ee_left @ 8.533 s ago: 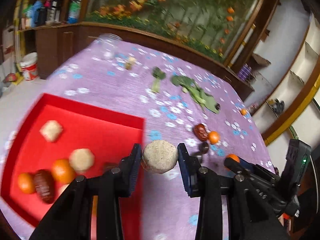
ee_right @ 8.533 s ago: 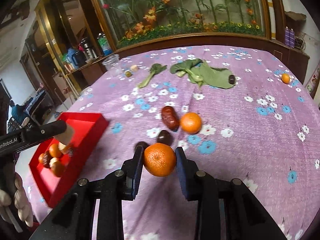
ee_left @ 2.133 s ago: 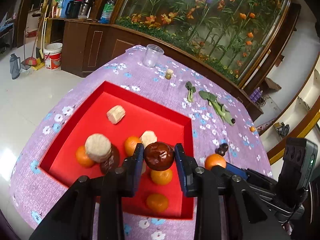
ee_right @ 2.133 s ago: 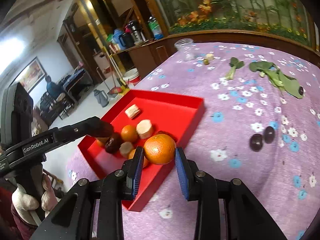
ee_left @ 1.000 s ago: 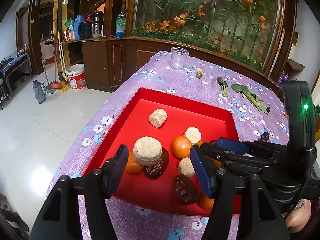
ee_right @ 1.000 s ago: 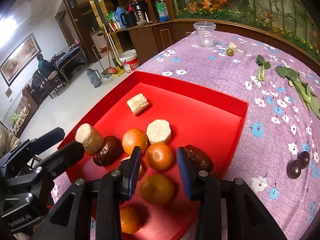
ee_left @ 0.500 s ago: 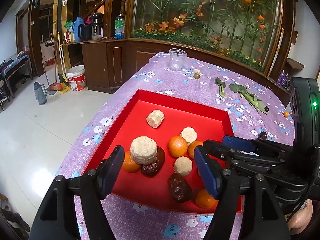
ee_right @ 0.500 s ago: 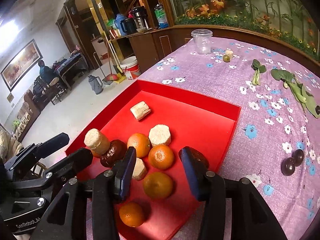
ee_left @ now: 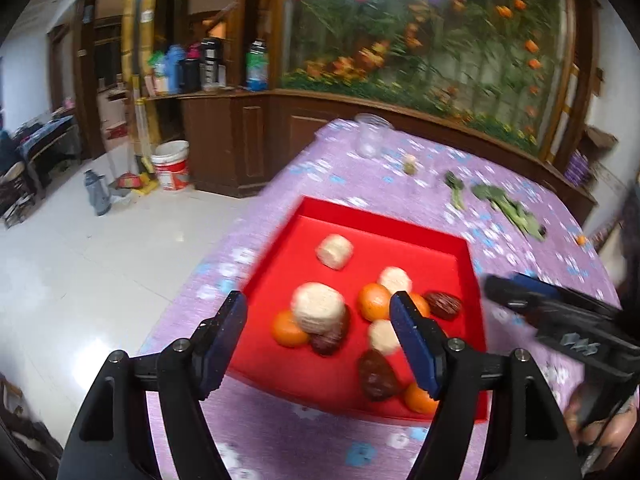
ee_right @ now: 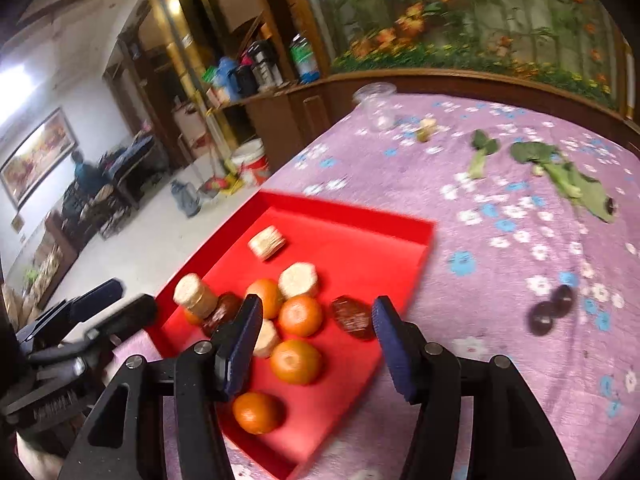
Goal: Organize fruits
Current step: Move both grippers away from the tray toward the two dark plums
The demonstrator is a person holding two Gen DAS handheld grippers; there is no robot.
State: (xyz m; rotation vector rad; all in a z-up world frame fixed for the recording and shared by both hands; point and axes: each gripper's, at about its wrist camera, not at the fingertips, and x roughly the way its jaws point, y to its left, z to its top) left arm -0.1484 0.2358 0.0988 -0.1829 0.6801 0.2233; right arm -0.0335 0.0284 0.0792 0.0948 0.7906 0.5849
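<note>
A red tray (ee_left: 384, 224) (ee_right: 352, 216) on the purple flowered cloth holds several oranges (ee_right: 300, 315), beige corn pieces (ee_left: 318, 308) and brown dates (ee_right: 352, 317). My left gripper (ee_left: 320, 332) is open and empty, above the tray's near edge. My right gripper (ee_right: 316, 336) is open and empty, above the tray's right corner. Each gripper shows in the other's view, the right one (ee_left: 560, 316) beside the tray and the left one (ee_right: 80, 320) at the tray's left. Two dark plums (ee_right: 550, 312) lie on the cloth right of the tray.
Green leafy vegetables (ee_right: 568, 176) (ee_left: 504, 204), a clear cup (ee_right: 376, 104) and a small orange (ee_left: 581, 240) lie farther back on the table. The table edge drops to a white floor (ee_left: 80, 260) on the left. A wooden cabinet (ee_left: 240, 140) stands behind.
Both grippers, empty since their fruit went into the tray, have pulled back and up from it. The views are motion-blurred.
</note>
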